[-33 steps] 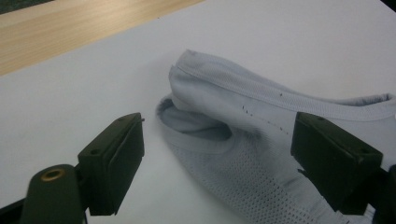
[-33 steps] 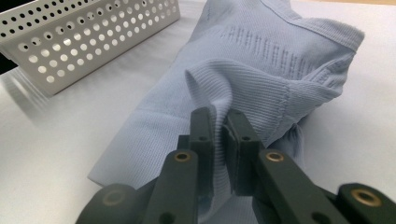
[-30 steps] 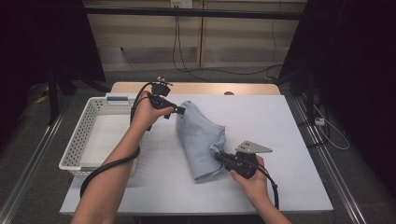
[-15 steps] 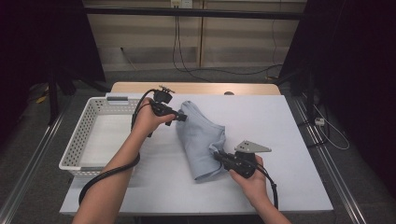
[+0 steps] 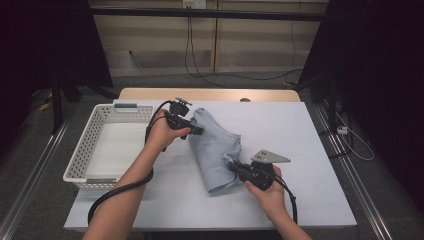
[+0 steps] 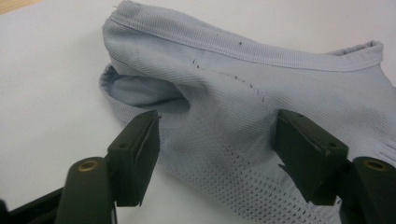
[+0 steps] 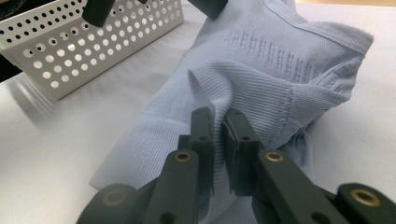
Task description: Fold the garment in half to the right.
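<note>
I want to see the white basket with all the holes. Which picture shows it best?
The high view: the whole basket sits at the table's left edge, beside the blue shirt, and looks empty. The right gripper view catches just one holed corner behind the shirt. The left gripper view looks at the shirt instead.

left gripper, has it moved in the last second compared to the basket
Yes. In the high view the left gripper has dropped away from the white basket's far rim toward the near edge, still over the blue-grey garment, jaws open.

Right side of the pale blue garment (image 6: 243,98) — cut off by the left gripper view's edge.
</note>
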Available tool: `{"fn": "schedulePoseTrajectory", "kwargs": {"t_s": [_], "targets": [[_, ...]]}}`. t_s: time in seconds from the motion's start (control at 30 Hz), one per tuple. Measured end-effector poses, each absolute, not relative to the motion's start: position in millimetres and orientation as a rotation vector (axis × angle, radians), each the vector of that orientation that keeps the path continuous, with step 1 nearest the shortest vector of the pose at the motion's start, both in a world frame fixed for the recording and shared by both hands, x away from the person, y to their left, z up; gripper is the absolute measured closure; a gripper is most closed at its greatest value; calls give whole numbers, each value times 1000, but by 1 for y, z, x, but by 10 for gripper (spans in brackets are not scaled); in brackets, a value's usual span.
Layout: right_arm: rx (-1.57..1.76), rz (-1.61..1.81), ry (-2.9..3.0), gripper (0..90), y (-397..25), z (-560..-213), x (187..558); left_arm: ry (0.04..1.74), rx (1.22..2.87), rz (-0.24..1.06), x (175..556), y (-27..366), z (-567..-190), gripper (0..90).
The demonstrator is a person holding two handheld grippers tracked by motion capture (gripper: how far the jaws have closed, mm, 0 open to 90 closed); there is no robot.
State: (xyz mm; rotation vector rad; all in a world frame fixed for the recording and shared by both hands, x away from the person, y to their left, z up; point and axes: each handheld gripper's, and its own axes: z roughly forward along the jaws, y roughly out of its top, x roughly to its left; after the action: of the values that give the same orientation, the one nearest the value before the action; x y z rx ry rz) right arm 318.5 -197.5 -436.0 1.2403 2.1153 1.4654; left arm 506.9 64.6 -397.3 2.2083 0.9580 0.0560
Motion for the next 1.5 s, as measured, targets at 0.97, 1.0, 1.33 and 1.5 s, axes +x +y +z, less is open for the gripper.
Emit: {"fn": "schedulePoseTrajectory", "kwargs": {"t_s": [0.97,1.0,1.33,1.5], "targets": [[1349,1429,2040,850,-216,-438,317,1054,2263,-47,503,75,-407,882],[1361,1422,2042,850,-217,-440,317,1054,2256,-47,502,75,-408,882],[1419,1366,2106,847,-220,-454,319,1039,2245,-30,502,74,-411,859],[1391,1362,2096,779,-222,-449,319,1044,2233,-13,499,78,-409,754]]}}
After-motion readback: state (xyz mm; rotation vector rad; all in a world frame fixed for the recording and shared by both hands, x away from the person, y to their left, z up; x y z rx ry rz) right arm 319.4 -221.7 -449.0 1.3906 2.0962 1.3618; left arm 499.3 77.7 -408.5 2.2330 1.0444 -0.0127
